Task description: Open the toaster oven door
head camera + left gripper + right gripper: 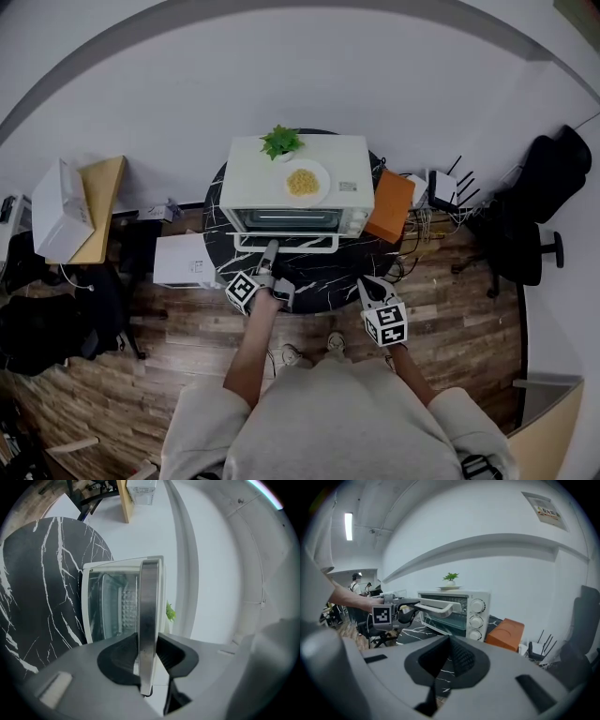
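Currently left tongs (147, 644) clamp the door handle (149, 602) to pull the oven (253, 178) open; right tongs (450, 641) closed, empty, by the front edge of the bench (323, 277).

The toaster oven (347, 164) is white, its handle (149, 620) pale grey; the tabletop (323, 277) is black with white veins (marble-like). The plant (281, 142) is green, the food (302, 182) yellow on a white plate (322, 186), the box (390, 208) orange, the floor (169, 347) brown planks
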A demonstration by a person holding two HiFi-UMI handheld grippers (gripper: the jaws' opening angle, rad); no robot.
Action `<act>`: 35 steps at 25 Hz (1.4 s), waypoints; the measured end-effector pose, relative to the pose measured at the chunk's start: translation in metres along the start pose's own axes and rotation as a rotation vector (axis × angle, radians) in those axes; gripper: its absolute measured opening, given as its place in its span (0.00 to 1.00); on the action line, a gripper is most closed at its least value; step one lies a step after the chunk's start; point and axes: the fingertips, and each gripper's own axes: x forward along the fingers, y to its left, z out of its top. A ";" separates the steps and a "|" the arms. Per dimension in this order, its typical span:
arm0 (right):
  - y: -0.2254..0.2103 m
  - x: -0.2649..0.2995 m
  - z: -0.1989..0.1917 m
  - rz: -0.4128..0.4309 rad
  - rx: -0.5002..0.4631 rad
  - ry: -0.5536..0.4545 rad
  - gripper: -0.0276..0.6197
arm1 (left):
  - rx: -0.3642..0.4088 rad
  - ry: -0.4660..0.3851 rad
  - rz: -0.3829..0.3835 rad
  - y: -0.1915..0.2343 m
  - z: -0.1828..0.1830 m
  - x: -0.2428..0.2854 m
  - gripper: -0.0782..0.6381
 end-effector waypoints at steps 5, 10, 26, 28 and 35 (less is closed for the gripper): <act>0.004 0.002 0.000 0.012 0.001 -0.002 0.06 | 0.002 0.001 0.015 0.005 -0.002 -0.010 0.26; 0.007 0.006 0.001 0.030 -0.003 -0.009 0.06 | 0.002 -0.010 0.029 0.014 -0.005 -0.023 0.26; 0.021 0.011 -0.003 0.091 -0.044 0.021 0.06 | -0.009 -0.020 0.059 0.027 -0.012 -0.045 0.26; 0.023 0.012 -0.003 0.100 -0.046 0.023 0.06 | -0.014 -0.022 0.067 0.032 -0.013 -0.049 0.26; 0.032 0.016 -0.008 0.131 -0.053 0.039 0.06 | -0.031 -0.027 0.087 0.045 -0.018 -0.065 0.26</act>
